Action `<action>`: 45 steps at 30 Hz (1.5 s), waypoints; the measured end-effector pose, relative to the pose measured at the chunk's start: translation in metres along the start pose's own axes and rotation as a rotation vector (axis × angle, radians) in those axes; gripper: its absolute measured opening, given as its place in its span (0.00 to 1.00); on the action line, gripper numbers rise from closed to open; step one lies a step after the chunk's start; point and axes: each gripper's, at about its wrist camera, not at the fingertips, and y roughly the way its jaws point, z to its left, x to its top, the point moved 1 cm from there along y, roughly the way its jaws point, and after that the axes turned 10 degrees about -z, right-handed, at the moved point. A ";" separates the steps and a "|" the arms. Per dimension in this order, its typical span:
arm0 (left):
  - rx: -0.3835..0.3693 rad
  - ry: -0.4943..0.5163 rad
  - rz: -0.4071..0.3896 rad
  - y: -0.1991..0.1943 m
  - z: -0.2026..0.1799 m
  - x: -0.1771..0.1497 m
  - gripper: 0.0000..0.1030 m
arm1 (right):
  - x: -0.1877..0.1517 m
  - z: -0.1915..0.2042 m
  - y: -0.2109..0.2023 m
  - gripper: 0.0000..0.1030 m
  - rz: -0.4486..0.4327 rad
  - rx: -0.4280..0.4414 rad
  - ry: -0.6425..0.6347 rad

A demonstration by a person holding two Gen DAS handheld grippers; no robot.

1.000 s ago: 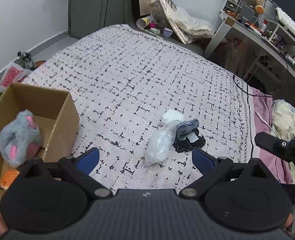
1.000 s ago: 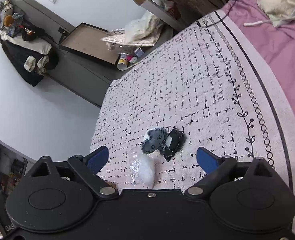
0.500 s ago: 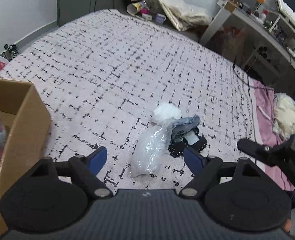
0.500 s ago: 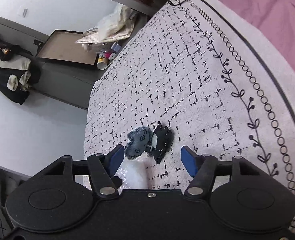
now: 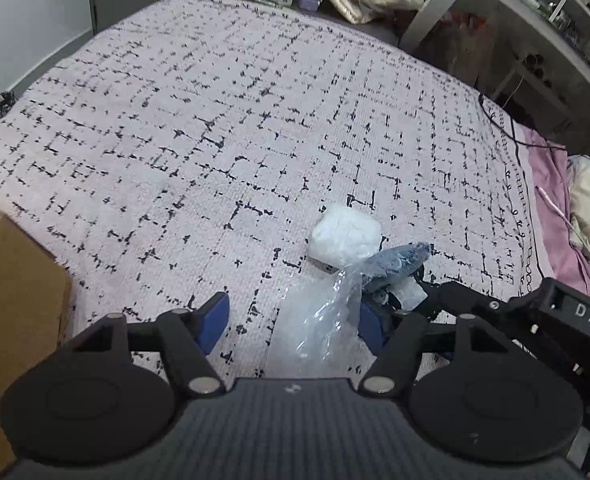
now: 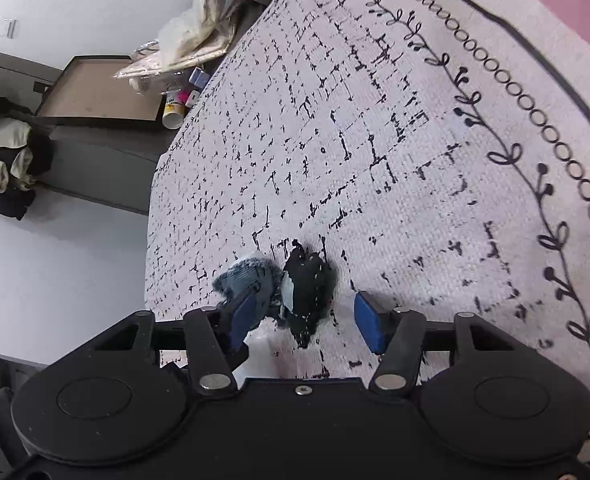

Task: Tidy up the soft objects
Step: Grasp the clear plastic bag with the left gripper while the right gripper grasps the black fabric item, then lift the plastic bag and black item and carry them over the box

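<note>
Both hand-held grippers apart: right hand-held gripper [image 6: 303, 320] around black lace piece [image 6: 309, 292]; better to lower, then close gently, avoiding denim piece [image 6: 247, 276].

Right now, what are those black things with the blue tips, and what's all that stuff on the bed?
Those are two tongs, and a person holds one in each hand. Each has a tiny camera looking out along its two blue-tipped fingers, so each picture comes from one hand. In the left-hand picture the left tongs are open over a clear plastic bag, with a white bundle at its far end. A cardboard box stands at the left edge. In the right-hand picture the right tongs are open around a black heart-shaped pouch, beside a bluish-grey fabric piece. Everything lies on a white bedspread with black marks. Nothing is held yet.
</note>
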 end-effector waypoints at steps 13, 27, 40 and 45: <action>0.026 -0.034 0.050 0.018 0.003 0.006 0.30 | -0.001 0.000 0.022 0.14 0.048 0.015 -0.031; 0.036 -0.051 -0.008 -0.040 0.001 -0.004 0.27 | 0.000 0.006 -0.022 0.13 -0.013 0.017 -0.089; 0.023 -0.091 -0.087 -0.110 0.007 -0.014 0.27 | -0.010 0.004 -0.070 0.13 -0.051 0.015 -0.143; 0.010 -0.090 -0.128 -0.135 0.004 -0.019 0.27 | -0.012 0.011 -0.094 0.13 -0.086 0.043 -0.173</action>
